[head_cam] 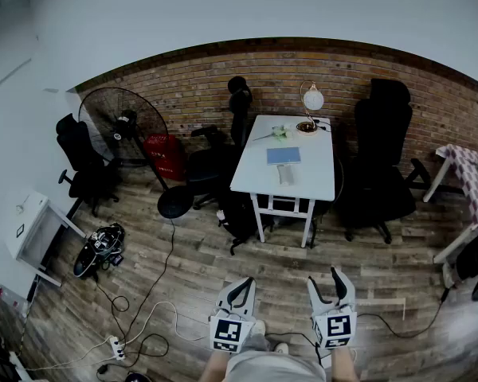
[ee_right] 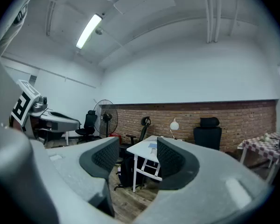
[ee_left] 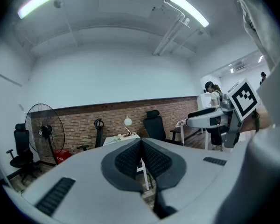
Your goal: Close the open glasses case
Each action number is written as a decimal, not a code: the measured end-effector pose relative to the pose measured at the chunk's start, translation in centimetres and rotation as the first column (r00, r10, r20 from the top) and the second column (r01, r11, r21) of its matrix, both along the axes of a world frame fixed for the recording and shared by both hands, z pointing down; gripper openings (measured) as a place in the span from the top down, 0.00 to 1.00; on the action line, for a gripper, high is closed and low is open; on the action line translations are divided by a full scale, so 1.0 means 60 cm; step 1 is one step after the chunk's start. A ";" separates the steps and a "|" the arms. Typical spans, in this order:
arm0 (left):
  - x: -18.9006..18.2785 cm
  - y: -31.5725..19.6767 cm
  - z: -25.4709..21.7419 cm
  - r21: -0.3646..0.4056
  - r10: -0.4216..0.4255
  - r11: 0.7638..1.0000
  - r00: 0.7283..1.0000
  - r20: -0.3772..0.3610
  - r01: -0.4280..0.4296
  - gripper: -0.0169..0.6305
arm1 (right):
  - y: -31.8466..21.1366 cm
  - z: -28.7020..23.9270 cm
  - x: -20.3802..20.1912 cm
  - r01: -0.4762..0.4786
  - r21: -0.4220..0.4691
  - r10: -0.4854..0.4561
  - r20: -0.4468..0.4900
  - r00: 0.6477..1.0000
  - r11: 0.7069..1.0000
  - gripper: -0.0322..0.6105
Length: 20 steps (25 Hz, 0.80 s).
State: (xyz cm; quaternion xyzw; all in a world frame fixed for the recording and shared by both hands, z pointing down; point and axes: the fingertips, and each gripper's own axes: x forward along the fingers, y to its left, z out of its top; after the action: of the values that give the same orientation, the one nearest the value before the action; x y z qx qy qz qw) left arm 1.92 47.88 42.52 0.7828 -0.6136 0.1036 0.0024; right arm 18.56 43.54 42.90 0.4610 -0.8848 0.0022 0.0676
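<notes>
I've closed nothing yet: what I take for the glasses case (head_cam: 285, 173) lies on the far tabletop (head_cam: 312, 161), well away. My left tongs (head_cam: 240, 285) are pressed together, my right tongs (head_cam: 327, 280) spread.

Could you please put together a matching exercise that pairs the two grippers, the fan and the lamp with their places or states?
Things:
1. left gripper
2. right gripper
3. standing fan
4. desk lamp

Places or states:
A. on the far end of the white table
B. fingers apart, nothing between them
C. fingers together, nothing held
D. left of the table, by the brick wall

Pairs: 1-C, 2-B, 3-D, 4-A
</notes>
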 end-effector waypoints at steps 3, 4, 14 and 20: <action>0.001 -0.011 0.005 -0.004 -0.005 1.000 1.000 0.000 0.005 0.97 | -0.012 0.005 0.000 0.010 0.006 -0.010 0.017 1.000 1.000 0.55; 0.001 -0.014 0.008 -0.006 -0.006 1.000 1.000 0.000 0.006 0.97 | -0.016 0.005 -0.001 0.011 0.010 -0.011 0.027 1.000 1.000 0.55; -0.018 -0.071 0.028 -0.010 0.011 1.000 1.000 0.005 -0.011 0.97 | -0.063 0.020 -0.034 0.014 0.009 -0.014 0.012 1.000 1.000 0.55; -0.039 -0.128 0.038 -0.018 0.029 0.999 1.000 0.004 -0.029 0.97 | -0.114 0.032 -0.059 0.011 -0.010 -0.011 0.002 1.000 1.000 0.55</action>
State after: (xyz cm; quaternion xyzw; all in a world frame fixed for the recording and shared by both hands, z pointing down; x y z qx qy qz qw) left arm -0.44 40.17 44.82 0.7914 -0.6012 0.1107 0.0064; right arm 14.99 36.72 44.83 0.4560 -0.8873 0.0067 0.0693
